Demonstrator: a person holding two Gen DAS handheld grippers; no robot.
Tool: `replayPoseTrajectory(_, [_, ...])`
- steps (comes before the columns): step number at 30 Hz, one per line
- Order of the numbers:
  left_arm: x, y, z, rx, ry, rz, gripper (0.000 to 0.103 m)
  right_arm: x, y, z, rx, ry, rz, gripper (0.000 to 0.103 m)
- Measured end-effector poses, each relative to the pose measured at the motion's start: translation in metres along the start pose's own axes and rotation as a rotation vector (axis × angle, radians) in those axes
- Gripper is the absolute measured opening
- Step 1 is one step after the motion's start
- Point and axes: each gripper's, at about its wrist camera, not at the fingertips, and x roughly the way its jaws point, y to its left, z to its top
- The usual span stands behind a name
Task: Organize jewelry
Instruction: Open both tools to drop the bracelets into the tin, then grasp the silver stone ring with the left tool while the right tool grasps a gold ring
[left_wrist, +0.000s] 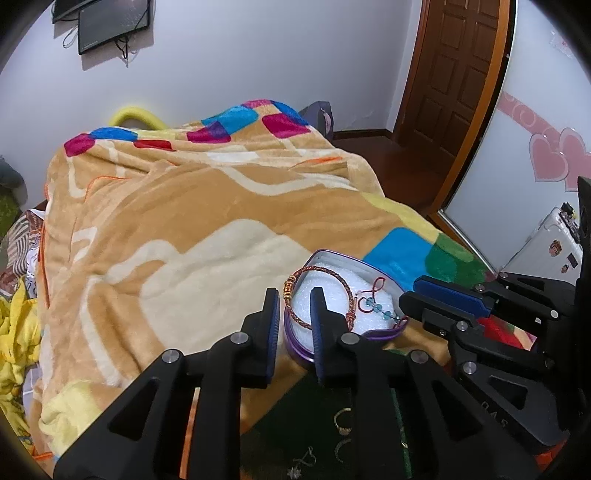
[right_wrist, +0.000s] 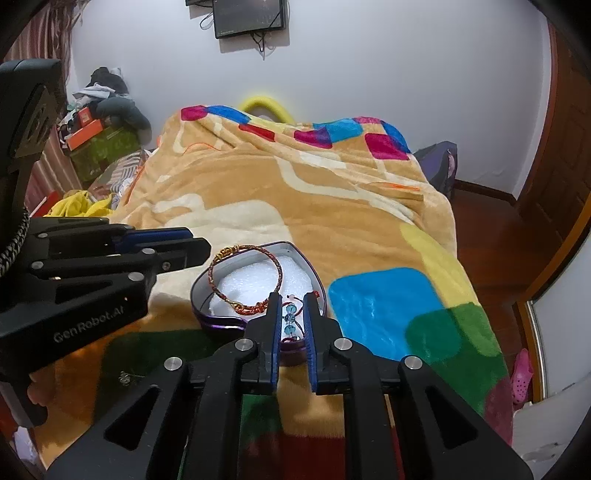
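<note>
Over the heart-shaped tin (right_wrist: 258, 291) on the bed blanket (right_wrist: 332, 206), we hold our right tongs (right_wrist: 291, 314) parted around the blue-bead bracelet (right_wrist: 289, 317); our left tongs (left_wrist: 295, 310) straddle the tin's rim, parted, beside the braided red bracelet (left_wrist: 317, 295) lying inside.

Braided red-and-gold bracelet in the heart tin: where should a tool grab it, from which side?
Take the braided bracelet on the arc propped over the heart tin rim by the gold beads. That stretch looks raised off the white foam, so one finger could probably slip under. Come from above on the left, pinching across the cord.
</note>
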Motion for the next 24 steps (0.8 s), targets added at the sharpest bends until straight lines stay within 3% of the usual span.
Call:
replayPoseTrajectory(5, [-0.024,-0.001,-0.002,0.001,-0.037,0.01,0.032,-0.019,0.003,-0.001,-0.001,-0.039,-0.024,0.034])
replayPoseTrajectory(17, [-0.079,-0.01,-0.02,0.035,-0.095,0.02,0.049,-0.06,0.012,-0.009,0.006,-0.094,-0.037,0.034])
replayPoseTrajectory(24, [-0.096,-0.01,-0.038,0.039,-0.088,0.019,0.051,-0.071,0.018,-0.023,0.002,-0.088,-0.031,0.034])
